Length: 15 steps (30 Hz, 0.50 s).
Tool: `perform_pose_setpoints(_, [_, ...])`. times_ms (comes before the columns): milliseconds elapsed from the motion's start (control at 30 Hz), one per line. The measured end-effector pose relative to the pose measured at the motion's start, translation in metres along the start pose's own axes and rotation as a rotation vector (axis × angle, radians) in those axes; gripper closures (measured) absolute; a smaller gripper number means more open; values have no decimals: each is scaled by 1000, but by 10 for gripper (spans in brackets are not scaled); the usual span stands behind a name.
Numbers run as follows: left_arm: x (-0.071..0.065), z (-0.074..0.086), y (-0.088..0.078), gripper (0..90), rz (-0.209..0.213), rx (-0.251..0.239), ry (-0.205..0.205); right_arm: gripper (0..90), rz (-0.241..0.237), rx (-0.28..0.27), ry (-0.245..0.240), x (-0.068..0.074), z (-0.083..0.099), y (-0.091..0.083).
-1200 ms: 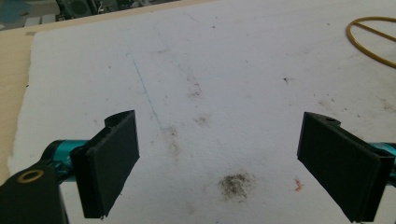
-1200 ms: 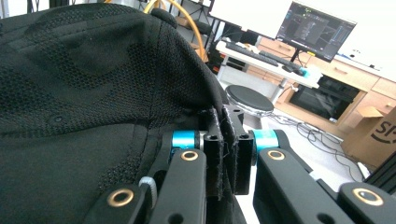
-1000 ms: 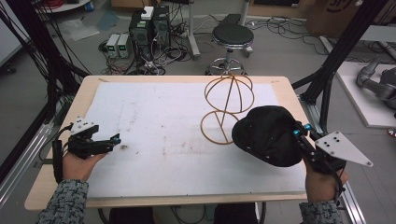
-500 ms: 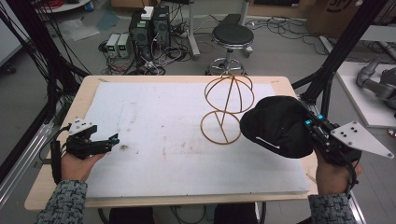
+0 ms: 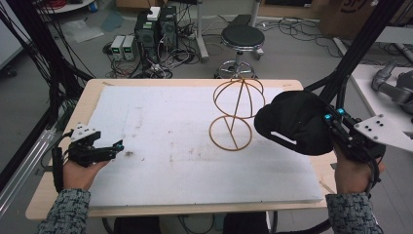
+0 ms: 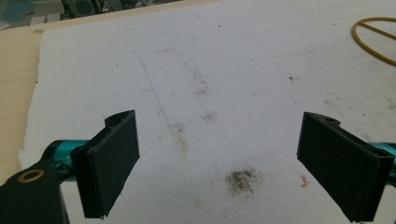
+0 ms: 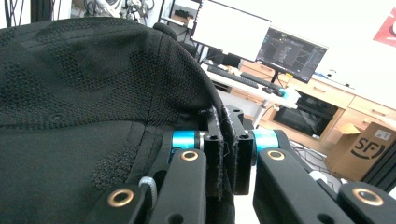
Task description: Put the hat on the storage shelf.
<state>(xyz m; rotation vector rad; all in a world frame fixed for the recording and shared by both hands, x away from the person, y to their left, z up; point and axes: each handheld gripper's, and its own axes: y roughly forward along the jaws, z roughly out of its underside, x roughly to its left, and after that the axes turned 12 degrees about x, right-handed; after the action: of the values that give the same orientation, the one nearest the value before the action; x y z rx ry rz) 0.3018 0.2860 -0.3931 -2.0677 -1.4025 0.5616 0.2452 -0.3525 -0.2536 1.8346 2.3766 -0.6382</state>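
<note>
The right gripper (image 5: 327,127) has its fingers clenched on the edge of a black cap (image 5: 292,122), holding it in the air at the worktop's (image 5: 58,195) right edge. The wire stand (image 5: 236,112) rises just to the cap's left, so the right hand is far nearer. The left gripper (image 5: 114,146) rests low at the far left, fingers (image 6: 112,163) spread wide on nothing.
</note>
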Motion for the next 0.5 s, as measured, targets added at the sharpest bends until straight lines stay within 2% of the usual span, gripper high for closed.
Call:
perform_pose_setpoints(133, [1, 0, 0, 131, 1, -2, 3, 878, 1, -9, 23, -3, -4, 0])
perform_pose_setpoints(233, [2, 0, -1, 132, 0, 0, 2, 879, 4, -26, 18, -6, -9, 1])
perform_pose_setpoints(500, [2, 1, -2, 131, -1, -3, -4, 878, -5, -67, 41, -10, -29, 10])
